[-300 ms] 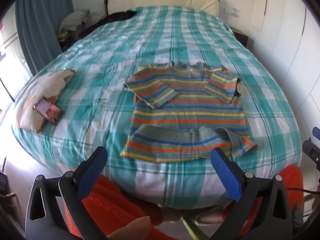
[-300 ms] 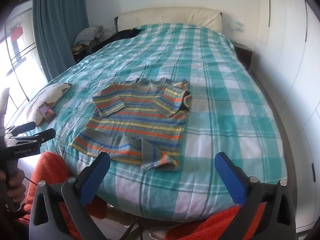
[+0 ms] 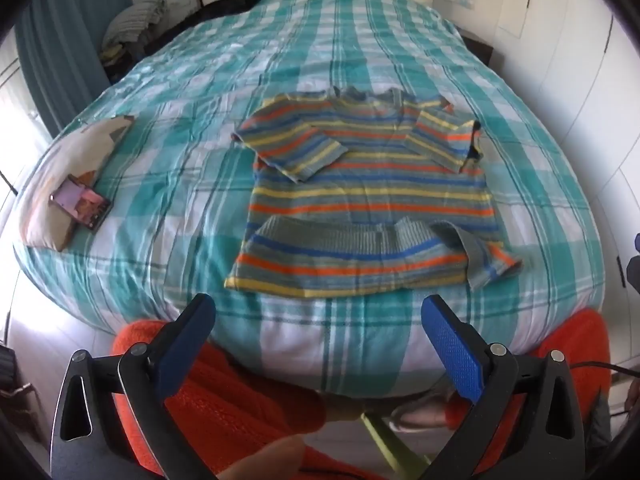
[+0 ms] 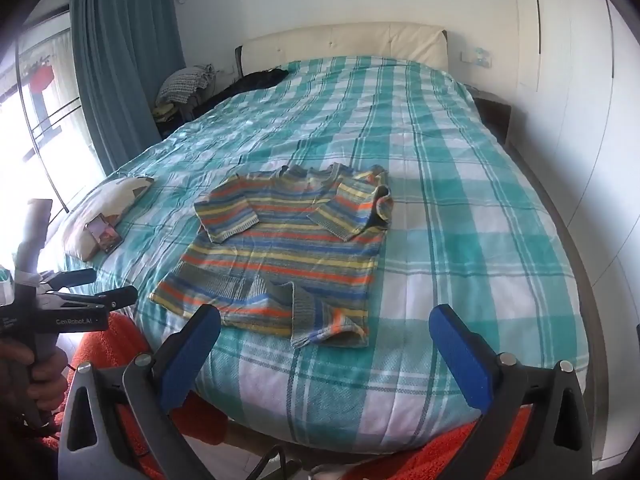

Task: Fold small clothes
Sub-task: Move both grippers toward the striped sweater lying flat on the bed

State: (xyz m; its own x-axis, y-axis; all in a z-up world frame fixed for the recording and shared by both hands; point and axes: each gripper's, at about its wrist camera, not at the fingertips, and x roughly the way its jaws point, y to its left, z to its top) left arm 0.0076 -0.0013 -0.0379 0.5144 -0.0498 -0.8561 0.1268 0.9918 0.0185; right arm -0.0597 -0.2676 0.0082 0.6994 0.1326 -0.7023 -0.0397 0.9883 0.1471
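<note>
A small striped sweater (image 3: 368, 192) in grey, orange, yellow and blue lies flat on the bed (image 3: 168, 184), both sleeves folded in over the chest and the hem turned up in a band near the bed's front edge. It also shows in the right wrist view (image 4: 280, 248). My left gripper (image 3: 318, 316) is open and empty, held off the bed just in front of the sweater's hem. My right gripper (image 4: 324, 324) is open and empty, in front of the sweater's lower right corner. The left gripper (image 4: 116, 300) shows at the left in the right wrist view.
A phone (image 3: 82, 206) lies on a cream cushion (image 3: 68, 168) at the bed's left edge. Dark clothes (image 4: 256, 80) and a pile of laundry (image 4: 184, 84) lie near the headboard. White wardrobes (image 4: 580, 80) stand on the right. Orange fabric (image 3: 224, 384) lies below the grippers.
Both grippers have shifted slightly; the sweater lies as before.
</note>
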